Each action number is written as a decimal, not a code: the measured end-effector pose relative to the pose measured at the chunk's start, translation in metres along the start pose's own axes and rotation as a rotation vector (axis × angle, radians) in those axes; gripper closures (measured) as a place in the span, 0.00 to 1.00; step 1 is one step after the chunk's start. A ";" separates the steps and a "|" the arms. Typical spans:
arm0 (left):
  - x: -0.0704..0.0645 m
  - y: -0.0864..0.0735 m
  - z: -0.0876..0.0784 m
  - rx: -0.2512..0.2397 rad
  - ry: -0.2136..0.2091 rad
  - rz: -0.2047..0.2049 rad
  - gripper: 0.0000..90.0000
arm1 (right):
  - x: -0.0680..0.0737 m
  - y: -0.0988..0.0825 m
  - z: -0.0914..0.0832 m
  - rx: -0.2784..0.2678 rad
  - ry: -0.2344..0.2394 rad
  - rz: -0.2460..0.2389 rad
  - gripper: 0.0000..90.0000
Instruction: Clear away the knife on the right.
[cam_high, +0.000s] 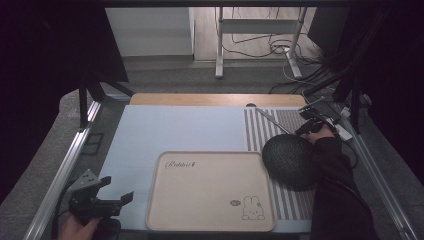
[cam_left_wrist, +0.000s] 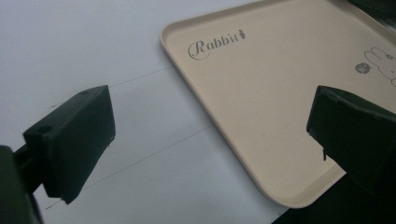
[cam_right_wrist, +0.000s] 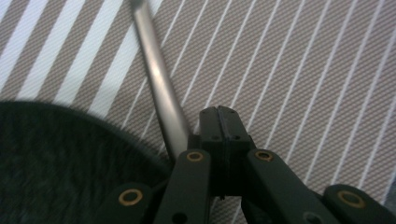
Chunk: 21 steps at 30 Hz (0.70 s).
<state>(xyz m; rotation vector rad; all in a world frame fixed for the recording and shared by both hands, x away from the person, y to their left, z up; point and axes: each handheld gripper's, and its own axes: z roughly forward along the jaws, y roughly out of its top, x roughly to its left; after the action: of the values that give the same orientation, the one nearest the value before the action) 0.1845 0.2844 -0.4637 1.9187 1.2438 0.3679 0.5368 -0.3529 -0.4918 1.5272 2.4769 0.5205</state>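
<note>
Landmark: we take the beige rounded-rectangle plastic tray (cam_high: 210, 192) as our reference; it is smooth and matte, with a low raised rim, a script "Rabbit" print and a small line-drawn rabbit.
Surface: we see the tray lying on a pale blue smooth sheet (cam_high: 170, 132), which reaches out to the tray's left and far side.
Mat: to the tray's right lies a woven taupe placemat with white stripes (cam_right_wrist: 299, 65), its weave fine and ribbed.
Pan: we see a round black object with a pebbled, matte face (cam_high: 289, 161), touching the tray's far right corner and resting on the mat; a slim, glossy grey metal rod handle (cam_right_wrist: 161, 93) runs from it away from the tray.
Left gripper (cam_left_wrist: 210, 135): black angular jaws stand wide apart, nothing between them, hovering by the tray's near left corner.
Right gripper (cam_right_wrist: 223, 123): jaws pressed flat together on nothing, just beside the handle, beyond the tray's far right corner.
</note>
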 end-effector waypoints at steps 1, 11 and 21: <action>0.000 0.000 0.000 0.000 0.000 0.002 0.03 | 0.000 0.000 0.000 0.000 0.000 0.000 1.00; -0.001 0.001 0.001 0.003 0.001 0.007 0.03 | 0.005 0.010 -0.018 -0.141 -0.034 0.010 0.72; -0.001 0.000 0.001 0.003 0.001 0.007 0.03 | 0.022 0.024 -0.009 -0.162 -0.050 -0.006 0.05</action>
<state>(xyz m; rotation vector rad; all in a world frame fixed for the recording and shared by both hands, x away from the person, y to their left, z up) 0.1850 0.2834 -0.4637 1.9261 1.2386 0.3708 0.5438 -0.3257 -0.4731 1.4522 2.3379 0.6562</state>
